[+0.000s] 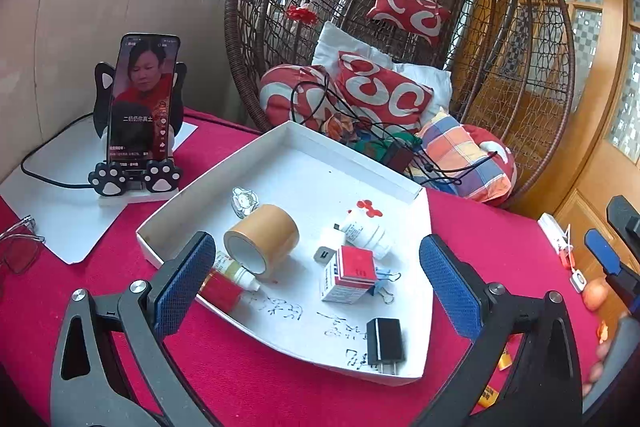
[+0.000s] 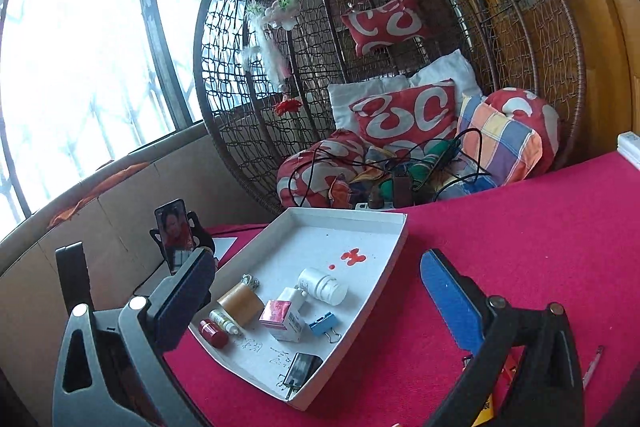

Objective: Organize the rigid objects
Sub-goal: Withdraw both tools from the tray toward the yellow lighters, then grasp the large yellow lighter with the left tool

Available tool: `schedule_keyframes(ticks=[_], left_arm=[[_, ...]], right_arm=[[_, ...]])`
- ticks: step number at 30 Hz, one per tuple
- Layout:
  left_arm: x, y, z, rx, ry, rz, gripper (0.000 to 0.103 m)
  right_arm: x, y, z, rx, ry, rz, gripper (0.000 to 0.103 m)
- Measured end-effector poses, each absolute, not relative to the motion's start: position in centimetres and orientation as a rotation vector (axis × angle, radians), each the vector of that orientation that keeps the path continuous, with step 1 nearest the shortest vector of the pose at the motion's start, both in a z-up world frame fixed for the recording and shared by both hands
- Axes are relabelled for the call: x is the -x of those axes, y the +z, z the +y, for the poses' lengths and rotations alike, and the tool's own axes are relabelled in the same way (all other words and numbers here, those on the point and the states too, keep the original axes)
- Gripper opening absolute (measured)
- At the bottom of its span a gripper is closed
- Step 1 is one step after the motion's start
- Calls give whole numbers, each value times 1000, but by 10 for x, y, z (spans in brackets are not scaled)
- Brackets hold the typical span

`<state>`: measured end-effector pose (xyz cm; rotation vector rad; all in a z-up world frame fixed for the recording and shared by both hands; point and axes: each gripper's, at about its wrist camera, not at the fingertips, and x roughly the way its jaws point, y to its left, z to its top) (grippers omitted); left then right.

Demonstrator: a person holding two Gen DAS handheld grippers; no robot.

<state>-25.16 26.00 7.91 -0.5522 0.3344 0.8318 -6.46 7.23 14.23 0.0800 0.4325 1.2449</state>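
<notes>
A white shallow box (image 1: 224, 171) (image 2: 394, 249) lies on the red tablecloth. In it are a brown tape roll (image 1: 262, 237) (image 2: 240, 301), a white pill bottle (image 1: 366, 229) (image 2: 322, 285), a red-and-white carton (image 1: 350, 273) (image 2: 284, 319), a dropper bottle (image 1: 236, 271) (image 2: 224, 321), a red cap (image 2: 212, 333), a blue binder clip (image 2: 322, 323) and a black plug (image 1: 384, 343) (image 2: 302, 367). My left gripper (image 1: 316, 279) is open and empty above the box's near edge. My right gripper (image 2: 320, 307) is open and empty, to the right of the box.
A phone on a paw-shaped stand (image 1: 140, 115) (image 2: 174, 231) stands at the left on white paper. Glasses (image 1: 20, 243) lie at the far left. A wicker hanging chair with cushions (image 1: 380, 87) (image 2: 404, 115) is behind the table. Small items (image 1: 560, 247) lie at the right edge.
</notes>
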Motion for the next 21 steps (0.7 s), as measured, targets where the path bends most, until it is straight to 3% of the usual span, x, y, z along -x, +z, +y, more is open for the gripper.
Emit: schedule_keyframes(ticks=[8, 21], left_arm=[[192, 73, 198, 432, 596, 444, 103], [97, 8, 97, 203, 234, 821, 103]], right_arm=[[10, 142, -8, -223, 1116, 331, 103], [-28, 77, -30, -34, 1019, 631, 103]])
